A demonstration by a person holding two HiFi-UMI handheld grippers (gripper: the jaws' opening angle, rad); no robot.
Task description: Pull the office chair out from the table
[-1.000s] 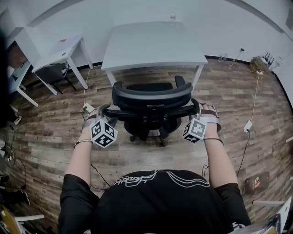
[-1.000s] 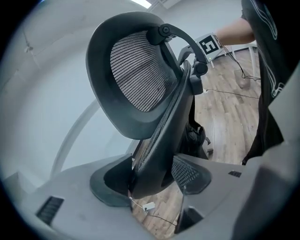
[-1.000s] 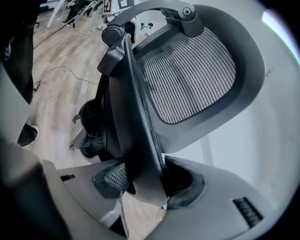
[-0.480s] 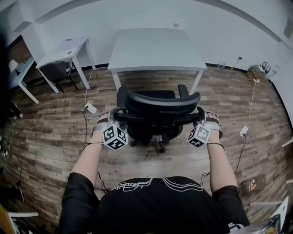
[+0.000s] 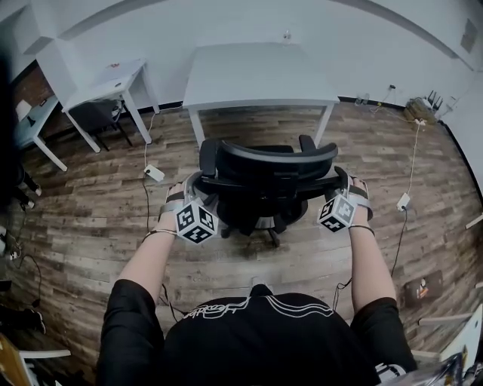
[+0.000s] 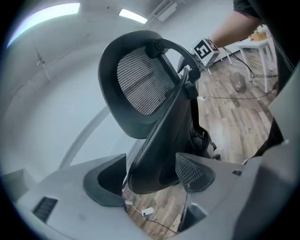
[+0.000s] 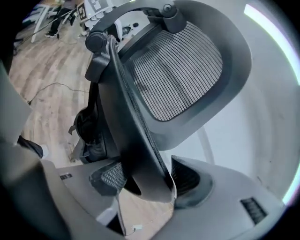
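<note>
The left gripper [image 6: 154, 176] has its jaws wide and opening, with the left edge of the office chair [image 5: 268, 177] backrest standing between them; the dark rim sits close against one mesh-faced pad [image 6: 192, 171] and a gap shows on the other side, so the pads do not clamp it. The right gripper [image 7: 145, 180] is in the same position on the opposite edge of the backrest: its jaws are opening, the curved rim of the mesh back runs down between them, and it lies nearer one pad [image 7: 112, 177] than the other. From the head view, both grippers flank the backrest at the same height, one at each end of its top bar, and the person's bare forearms reach out to them from a black shirt [image 5: 256, 339]. The chair stands on its wheeled base on the wood-plank floor [image 5: 90, 226], between the person and the white table [image 5: 256, 75]. Its backrest faces the person and its armrests point toward the table, with the seat out in front of the table's near edge rather than under the top. A smaller white desk [image 5: 106, 87] stands to the left against the pale wall [image 5: 226, 22]. Cables trail over the floor, with a white adapter [image 5: 155, 173] left of the chair and another white block [image 5: 404, 201] to its right.
</note>
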